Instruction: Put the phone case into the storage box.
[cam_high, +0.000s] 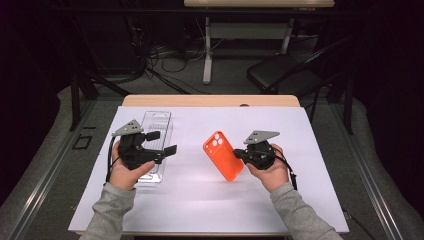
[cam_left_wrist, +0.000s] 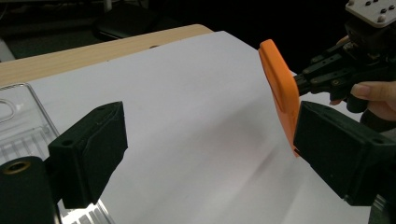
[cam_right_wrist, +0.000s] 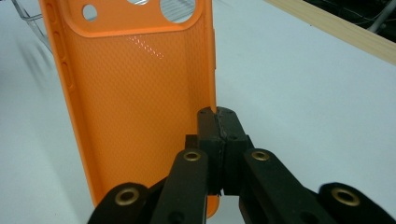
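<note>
The right gripper is clamped on just the thin side wall of the orange phone case, so the soft rim could bend or slip free and drop to the white sheet. The case is lifted and tilted, with camera cutouts on top, right of the clear plastic tray, above which the left gripper waits spread open.
</note>
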